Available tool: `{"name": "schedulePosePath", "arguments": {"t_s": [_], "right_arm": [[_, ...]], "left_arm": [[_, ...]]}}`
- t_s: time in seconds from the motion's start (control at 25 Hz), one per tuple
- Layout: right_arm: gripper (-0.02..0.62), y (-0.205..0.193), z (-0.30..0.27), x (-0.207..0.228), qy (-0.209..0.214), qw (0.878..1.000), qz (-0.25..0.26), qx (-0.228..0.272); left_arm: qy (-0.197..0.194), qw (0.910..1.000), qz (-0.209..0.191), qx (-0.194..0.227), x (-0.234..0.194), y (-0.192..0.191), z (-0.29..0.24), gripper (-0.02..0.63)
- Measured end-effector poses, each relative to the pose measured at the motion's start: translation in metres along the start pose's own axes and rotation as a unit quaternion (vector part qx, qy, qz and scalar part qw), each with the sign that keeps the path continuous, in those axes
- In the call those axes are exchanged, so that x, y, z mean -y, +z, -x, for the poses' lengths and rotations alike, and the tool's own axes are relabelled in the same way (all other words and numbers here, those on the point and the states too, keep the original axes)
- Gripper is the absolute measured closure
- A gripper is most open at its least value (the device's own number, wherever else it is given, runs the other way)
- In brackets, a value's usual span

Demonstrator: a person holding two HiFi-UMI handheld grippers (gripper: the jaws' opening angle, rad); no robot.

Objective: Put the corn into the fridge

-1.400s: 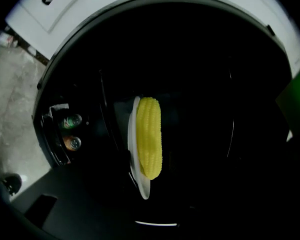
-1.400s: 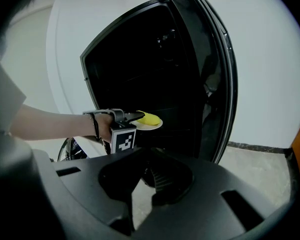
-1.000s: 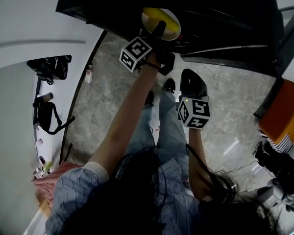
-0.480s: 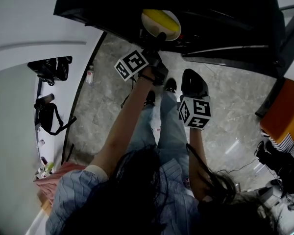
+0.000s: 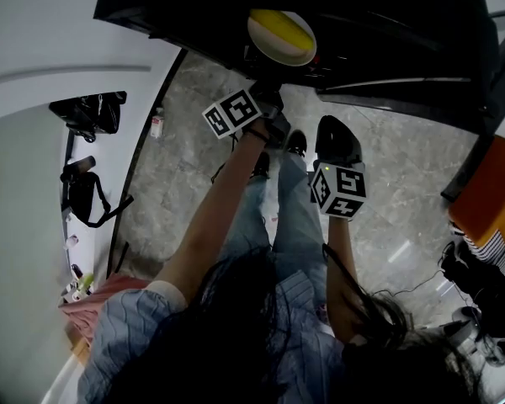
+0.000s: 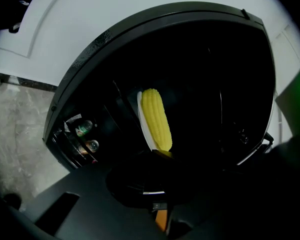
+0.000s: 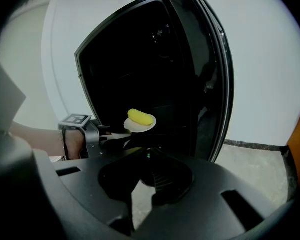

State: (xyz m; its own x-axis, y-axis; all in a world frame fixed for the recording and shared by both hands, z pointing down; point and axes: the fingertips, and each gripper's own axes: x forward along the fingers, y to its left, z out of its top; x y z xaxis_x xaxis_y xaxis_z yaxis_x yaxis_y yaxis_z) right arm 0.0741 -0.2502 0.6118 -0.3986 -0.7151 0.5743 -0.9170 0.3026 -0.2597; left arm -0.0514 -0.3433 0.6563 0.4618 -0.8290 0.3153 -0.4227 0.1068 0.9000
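One ear of corn point(image 5: 284, 30) lies on a small white plate point(image 5: 265, 51) inside the dark, open fridge point(image 5: 379, 23). In the head view we see the plate at 12 o'clock, with the corn running from about 10 o'clock to 4 o'clock across it. In the left claw's view the corn stands nearly upright at the centre, and the plate's white rim shows along its 9 o'clock side.

Our left claw point(image 7: 122, 134) points into the fridge, and its tips sit at 6 o'clock of the plate in the head view. Its jaws have just been closing and are now clenched together with nothing between them. From the right claw's view the tips reach the plate's near rim at 8 o'clock, and we cannot tell whether they touch it.

Our right claw point(image 5: 332, 133) hangs over the grey stone floor point(image 5: 185, 175), at about 4 o'clock of the left claw and well apart from the plate. Its jaws look drawn together and carry nothing.

Several bottles point(image 6: 84, 134) sit on a shelf at 8 o'clock of the corn in the left claw's view. The fridge door point(image 7: 215, 89) stands open at 3 o'clock of the corn in the right claw's view.
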Motion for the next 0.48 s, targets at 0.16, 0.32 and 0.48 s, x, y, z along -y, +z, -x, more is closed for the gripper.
{"name": "schedulePosePath", "arguments": {"t_s": [0.16, 0.32, 0.48], "right_arm": [[0.565, -0.001, -0.001, -0.002, 0.001, 1.0, -0.001, -0.002], [0.565, -0.002, -0.002, 0.003, -0.003, 1.0, -0.002, -0.002], [0.565, -0.001, -0.002, 0.008, -0.009, 1.0, -0.005, 0.0]], "left_arm": [[-0.007, 1.0, 0.005, -0.003, 0.004, 0.001, -0.005, 0.594], [-0.01, 0.9998, -0.003, -0.016, 0.008, 0.0, -0.016, 0.594], [-0.015, 0.9995, -0.012, -0.025, 0.011, 0.005, -0.032, 0.594]]}}
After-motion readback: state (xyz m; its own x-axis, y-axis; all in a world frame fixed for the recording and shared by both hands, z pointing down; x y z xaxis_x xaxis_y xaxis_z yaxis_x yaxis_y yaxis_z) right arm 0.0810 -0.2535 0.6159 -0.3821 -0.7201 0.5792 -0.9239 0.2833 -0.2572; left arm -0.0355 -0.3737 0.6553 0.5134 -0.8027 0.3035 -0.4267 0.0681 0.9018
